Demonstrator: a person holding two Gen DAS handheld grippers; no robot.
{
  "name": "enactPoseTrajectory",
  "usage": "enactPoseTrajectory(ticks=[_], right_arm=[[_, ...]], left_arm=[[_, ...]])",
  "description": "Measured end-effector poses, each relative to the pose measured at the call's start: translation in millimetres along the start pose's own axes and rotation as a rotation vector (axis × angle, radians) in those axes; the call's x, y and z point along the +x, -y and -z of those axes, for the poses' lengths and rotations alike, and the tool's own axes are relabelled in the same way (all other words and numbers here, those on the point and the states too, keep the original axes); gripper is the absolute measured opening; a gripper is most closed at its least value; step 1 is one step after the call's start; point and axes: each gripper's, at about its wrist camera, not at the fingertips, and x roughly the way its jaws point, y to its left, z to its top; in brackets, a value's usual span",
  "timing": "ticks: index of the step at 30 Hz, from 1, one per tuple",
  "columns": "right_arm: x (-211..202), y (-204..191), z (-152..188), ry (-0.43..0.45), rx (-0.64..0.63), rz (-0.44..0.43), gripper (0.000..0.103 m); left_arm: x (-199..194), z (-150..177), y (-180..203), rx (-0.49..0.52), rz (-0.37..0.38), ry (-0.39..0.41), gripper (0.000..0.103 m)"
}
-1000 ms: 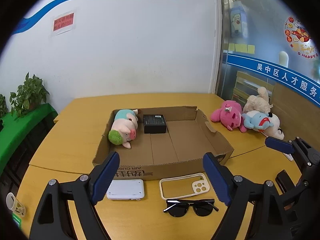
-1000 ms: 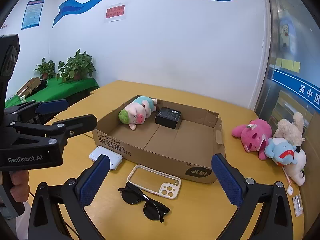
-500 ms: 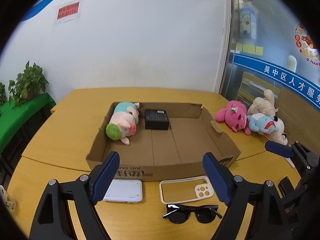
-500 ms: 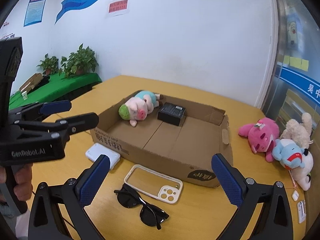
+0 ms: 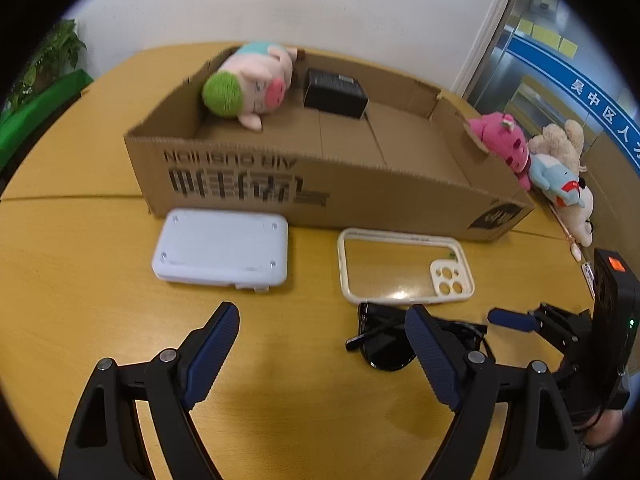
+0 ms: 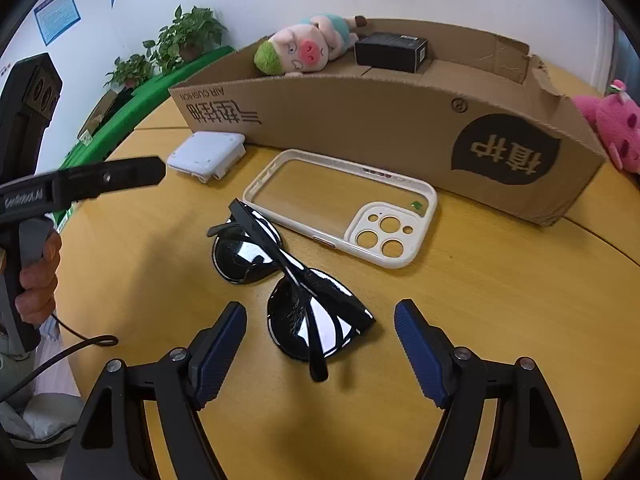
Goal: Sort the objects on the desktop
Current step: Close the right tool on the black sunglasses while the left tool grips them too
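Note:
Black sunglasses (image 6: 288, 276) lie folded on the wooden table, just ahead of my open, empty right gripper (image 6: 320, 344); they also show in the left wrist view (image 5: 384, 340). A white phone case (image 6: 340, 204) (image 5: 404, 264) and a white flat device (image 5: 222, 254) (image 6: 206, 152) lie in front of the cardboard box (image 5: 320, 188) (image 6: 360, 120). The box holds a pig plush (image 5: 248, 84) and a black box (image 5: 334, 88). My left gripper (image 5: 322, 354) is open and empty, low over the table near the white device.
A pink plush (image 5: 504, 144) and other plush toys (image 5: 564, 176) lie right of the box. Potted plants (image 6: 180, 44) stand on a green surface at the left. The right gripper (image 5: 560, 328) shows at the left view's right edge.
Both grippers have dropped low and moved forward toward the table items. The right gripper now sits just behind the sunglasses. Both stay open.

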Motion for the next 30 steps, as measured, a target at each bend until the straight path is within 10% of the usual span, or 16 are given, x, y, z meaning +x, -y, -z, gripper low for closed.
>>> enactPoseTrajectory(ticks=[14,23,30], right_arm=[[7.5,-41.3,16.0,-0.031,-0.098,0.007,0.069],[17.8,-64.8,19.8,-0.018,-0.198,0.048,0.039],[14.6,-59.4,23.3,0.018,-0.127,0.031,0.029]], left_arm=[[42.5,14.9,-5.6,-0.159,0.254,-0.193,0.084],[46.0,19.2,20.2,-0.133,0.289,-0.208,0.077],[49.4,27.0,30.7,-0.140,0.326,-0.248,0.029]])
